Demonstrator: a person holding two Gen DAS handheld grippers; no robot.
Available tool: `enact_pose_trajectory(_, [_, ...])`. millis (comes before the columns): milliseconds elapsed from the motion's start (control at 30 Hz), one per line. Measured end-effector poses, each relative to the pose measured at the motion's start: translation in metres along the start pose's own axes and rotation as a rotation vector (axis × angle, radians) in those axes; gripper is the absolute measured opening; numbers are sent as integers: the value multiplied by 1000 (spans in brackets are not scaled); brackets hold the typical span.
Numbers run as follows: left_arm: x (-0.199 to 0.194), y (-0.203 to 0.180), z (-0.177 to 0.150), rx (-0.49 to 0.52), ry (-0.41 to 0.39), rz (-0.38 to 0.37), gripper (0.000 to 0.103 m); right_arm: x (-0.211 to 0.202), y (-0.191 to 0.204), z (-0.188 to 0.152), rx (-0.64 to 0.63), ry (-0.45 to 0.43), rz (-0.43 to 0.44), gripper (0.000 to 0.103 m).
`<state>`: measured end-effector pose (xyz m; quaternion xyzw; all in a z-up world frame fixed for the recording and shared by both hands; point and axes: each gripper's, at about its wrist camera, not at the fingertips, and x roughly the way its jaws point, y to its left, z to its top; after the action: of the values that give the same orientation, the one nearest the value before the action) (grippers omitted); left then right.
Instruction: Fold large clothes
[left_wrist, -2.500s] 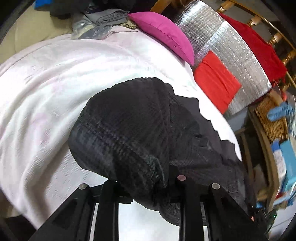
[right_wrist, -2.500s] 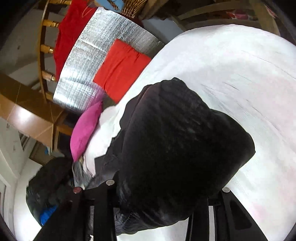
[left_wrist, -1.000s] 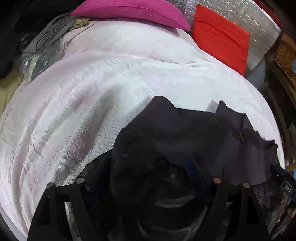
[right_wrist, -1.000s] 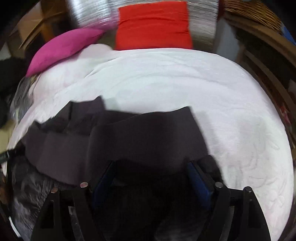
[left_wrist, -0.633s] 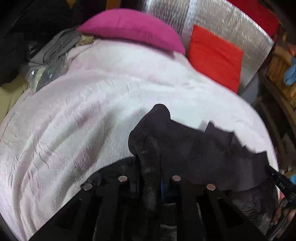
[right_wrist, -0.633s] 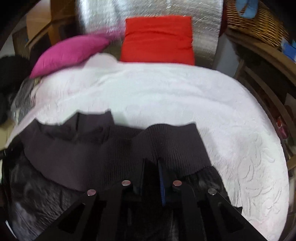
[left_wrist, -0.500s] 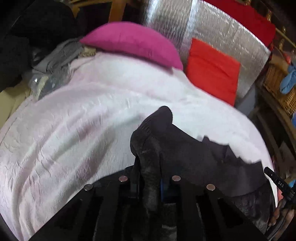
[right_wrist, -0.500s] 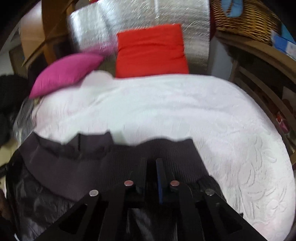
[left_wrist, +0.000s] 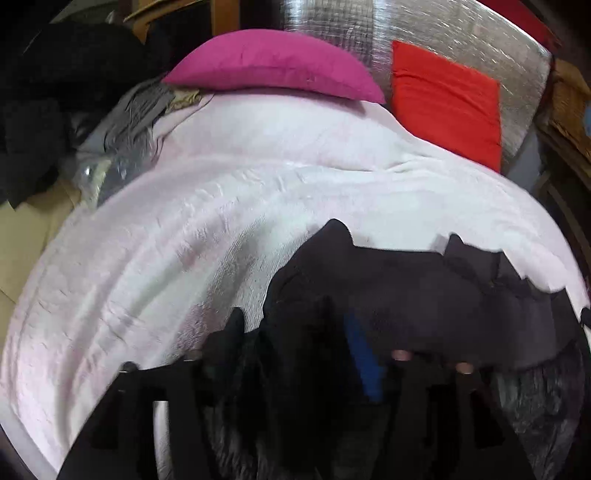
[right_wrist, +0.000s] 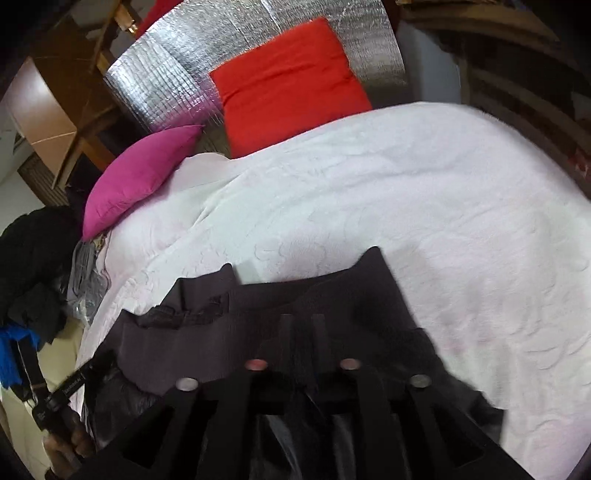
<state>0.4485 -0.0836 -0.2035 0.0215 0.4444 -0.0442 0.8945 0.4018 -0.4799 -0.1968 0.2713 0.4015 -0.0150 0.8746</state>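
Note:
A dark grey knit garment (left_wrist: 424, 291) with a ribbed hem lies at the near edge of a white-pink bedspread (left_wrist: 229, 206); it also shows in the right wrist view (right_wrist: 266, 317). My left gripper (left_wrist: 295, 325) has its fingers spread apart, with the garment's left hem corner bunched between them; a blue pad (left_wrist: 364, 354) shows. My right gripper (right_wrist: 301, 325) is shut on the hem near the garment's right corner. The left gripper's body (right_wrist: 74, 387) shows at the lower left of the right wrist view.
A magenta pillow (left_wrist: 273, 66) and a red cushion (left_wrist: 443, 99) lean on a silver foil panel (left_wrist: 424, 33) at the bed's far end. Grey and black clothes (left_wrist: 122, 110) are piled at the far left. Wooden shelving (right_wrist: 517, 66) stands to the right.
Both grippers were open on the garment a second ago, then shut on its hem. Now the left fingers have spread apart again. The right stays shut and has swung left.

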Motion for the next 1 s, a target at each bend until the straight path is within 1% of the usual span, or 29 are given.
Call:
enact_pose_trajectory(33, [-6, -3, -3, 25, -13, -3, 66, -4, -3, -1, 0, 2, 7, 59])
enact_pose_trajectory(67, [-13, -7, -6, 56, -30, 1, 69, -10, -8, -3, 10, -7, 14, 94])
enact_pose_trajectory(100, [-16, -8, -7, 75, -39, 9, 74, -15, -13, -4, 22, -31, 17, 97])
enact_pose_trajectory(133, [-21, -9, -9, 98, -50, 22, 76, -20, -19, -3, 30, -65, 9, 97])
enact_pose_trajectory(200, [-25, -6, -12, 103, -62, 32, 78, -23, -27, -2, 31, -73, -31, 97])
enact_pose_trajectory(233, [-24, -1, -12, 91, -55, 34, 79, -20, -29, -1, 31, -70, -34, 97])
enact_pose_trajectory(267, [-21, 4, -12, 75, -41, 36, 79, -17, -31, 0, 29, -69, -33, 96])
enact_pose_trajectory(333, [-13, 14, -12, 42, -5, 51, 79, -5, -31, 0, 1, -48, -71, 91])
enact_pose_trajectory(367, [-9, 16, -13, 36, 4, 64, 79, 2, -29, -1, -18, -32, -86, 77])
enact_pose_trajectory(400, [-6, 16, -14, 42, 12, 84, 79, 14, -24, -3, -47, 9, -113, 71])
enact_pose_trajectory(433, [-3, 14, -16, 57, 16, 100, 79, 24, -20, -4, -72, 42, -161, 67])
enact_pose_trajectory(467, [-1, 11, -18, 82, 15, 111, 79, 33, -14, -8, -118, 58, -226, 56])
enact_pose_trajectory(500, [0, 8, -19, 102, 13, 118, 79, 35, -10, -9, -143, 54, -258, 39])
enact_pose_trajectory(533, [0, 5, -21, 124, 8, 128, 79, 34, -7, -8, -158, 47, -297, 31])
enact_pose_trajectory(567, [-1, 1, -23, 147, -2, 137, 79, 29, -6, -7, -157, 35, -319, 26])
enact_pose_trajectory(600, [-2, -2, -24, 167, -12, 145, 79, 22, -5, -4, -152, 13, -311, 22])
enact_pose_trajectory(700, [-5, -7, -26, 198, -33, 161, 79, 6, -1, -1, -161, -61, -317, 21])
enact_pose_trajectory(800, [-6, -9, -27, 210, -50, 174, 79, 10, -8, 1, -127, -82, -327, 20])
enact_pose_trajectory(867, [-7, -9, -27, 210, -59, 173, 79, 19, -16, 1, -88, -75, -332, 20])
enact_pose_trajectory(1000, [-11, -10, -26, 204, -80, 166, 79, 41, -34, -1, -39, -16, -347, 20])
